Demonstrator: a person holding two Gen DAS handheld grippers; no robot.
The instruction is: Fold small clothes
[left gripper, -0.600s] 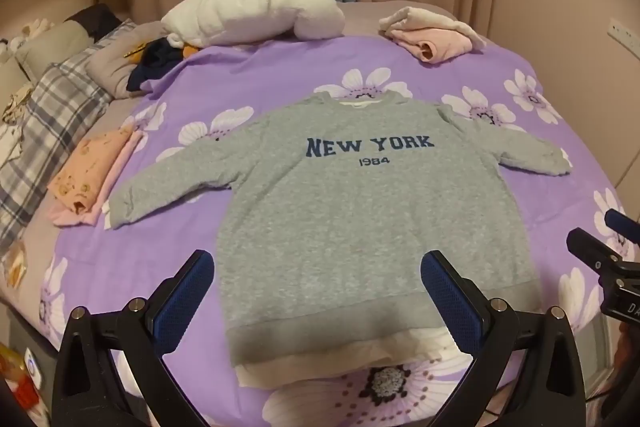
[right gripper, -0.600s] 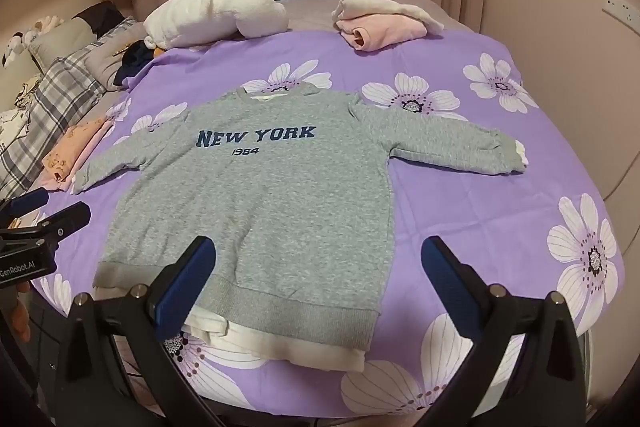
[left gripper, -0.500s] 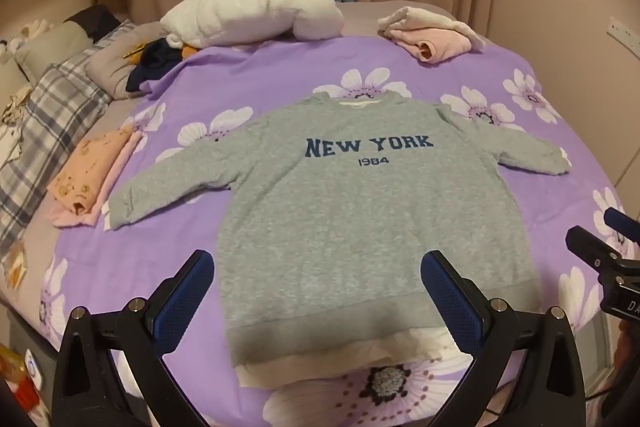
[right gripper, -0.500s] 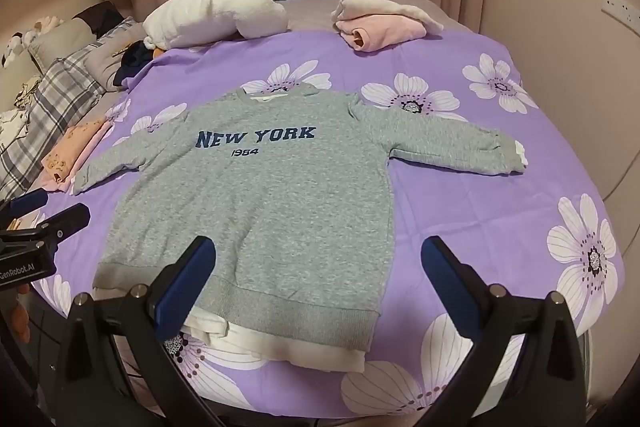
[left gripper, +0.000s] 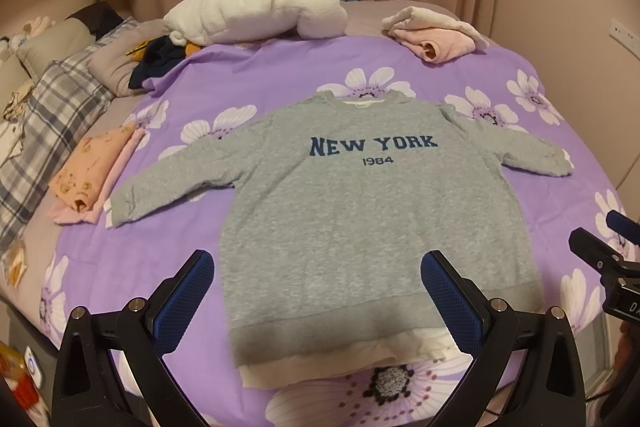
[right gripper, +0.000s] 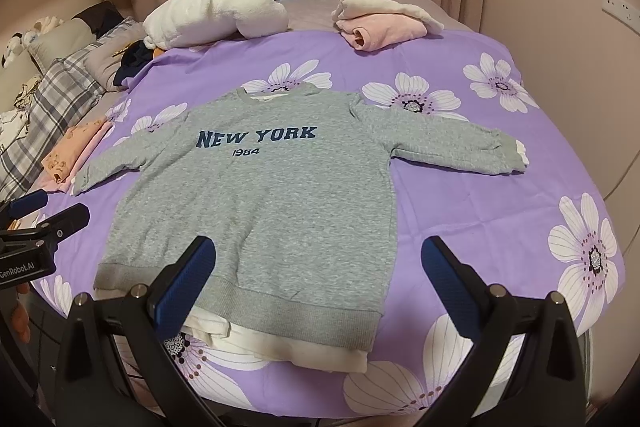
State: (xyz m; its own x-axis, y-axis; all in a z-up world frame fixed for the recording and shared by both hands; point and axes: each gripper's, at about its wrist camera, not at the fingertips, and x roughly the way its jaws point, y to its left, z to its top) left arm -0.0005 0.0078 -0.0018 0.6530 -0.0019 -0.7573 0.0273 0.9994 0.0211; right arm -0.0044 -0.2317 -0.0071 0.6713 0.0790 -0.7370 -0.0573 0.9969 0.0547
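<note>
We have the grey knit sweatshirt with navy "NEW YORK 1984" lettering (left gripper: 360,211) lying flat, front up, on the purple flower-print bedspread (left gripper: 256,79), sleeves spread to either side and its hem nearest us. Our left claw (left gripper: 318,291) hovers over the hem with its blue pads spread wide and nothing between them; our right claw (right gripper: 318,281) hangs likewise, spread and empty, above the hem's right part. We judge the fabric soft, light and limp, so it should sag and drag if lifted by one point. The ribbed cuff (right gripper: 510,157) and the hem corners look like the firmest places to pinch.
</note>
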